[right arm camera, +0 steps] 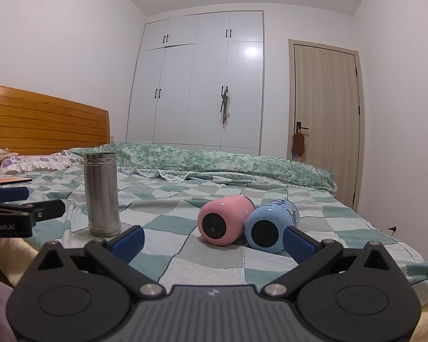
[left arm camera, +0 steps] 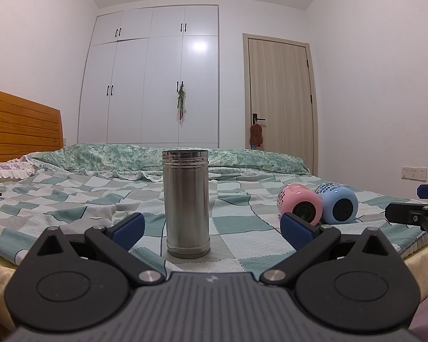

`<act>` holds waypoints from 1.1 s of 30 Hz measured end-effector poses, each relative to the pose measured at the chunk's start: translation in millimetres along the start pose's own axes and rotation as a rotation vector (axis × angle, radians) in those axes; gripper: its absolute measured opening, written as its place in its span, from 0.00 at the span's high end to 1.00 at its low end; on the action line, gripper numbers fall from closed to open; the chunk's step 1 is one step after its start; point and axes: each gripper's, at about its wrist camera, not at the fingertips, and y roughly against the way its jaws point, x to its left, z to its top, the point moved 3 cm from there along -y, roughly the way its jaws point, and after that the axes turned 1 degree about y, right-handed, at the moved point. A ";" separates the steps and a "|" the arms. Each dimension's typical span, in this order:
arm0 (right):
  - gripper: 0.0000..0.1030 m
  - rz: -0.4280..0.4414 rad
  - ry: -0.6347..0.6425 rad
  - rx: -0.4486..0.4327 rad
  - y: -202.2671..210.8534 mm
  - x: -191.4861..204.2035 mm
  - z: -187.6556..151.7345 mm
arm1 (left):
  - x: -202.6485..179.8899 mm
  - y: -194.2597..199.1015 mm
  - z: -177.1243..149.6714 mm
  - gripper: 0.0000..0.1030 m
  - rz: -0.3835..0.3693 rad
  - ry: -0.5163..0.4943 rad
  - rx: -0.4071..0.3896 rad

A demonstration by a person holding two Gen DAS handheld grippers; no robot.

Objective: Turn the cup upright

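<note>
Steel cup point(left arm camera: 185, 203) is standing on its end on the checkered bedspread point(left arm camera: 236, 228), directly between and just ahead of the spread fingers of the left gripper point(left arm camera: 212, 228), which is gaping wide and gripping nothing; no pad is touching the cup. Whether its upper end is the open mouth or a threaded base cannot be told from either view. The pink cup point(right arm camera: 225, 218) and the blue cup point(right arm camera: 272, 225) are lying on their sides, touching one another, with their round dark-centred ends facing the camera. The right gripper point(right arm camera: 214, 242) is likewise hanging open and empty, its right-hand blue pad point(right arm camera: 299, 243) sitting just beside the blue cup without visibly pressing on it. Judged from this layout, the task is standing at roughly one cup in three: the steel cup appears finished, while the pink and blue cups are not yet righted, and the right gripper seems placed to take one of them. As for writing, the side of the left gripper, seen at the left edge of the right wrist view, is showing white lettering cut off to read "enRobot.AI"; the blue cup is carrying a dark printed pattern or text that is too small to read, and the marks on both cup ends are illegible.
</note>
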 end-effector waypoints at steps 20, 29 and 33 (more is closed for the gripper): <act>0.00 -0.002 0.006 0.006 -0.6 -0.1 0.1 | -0.5 1.0 0.8 0.00 -0.002 0.002 0.001; 0.00 0.018 -0.017 0.034 -10.4 -13.8 9.3 | -24.4 -24.1 38.9 0.00 -0.123 -0.063 0.074; 0.00 0.015 -0.002 0.037 -19.8 -29.1 22.9 | -54.1 -51.5 70.4 0.00 -0.180 -0.168 0.121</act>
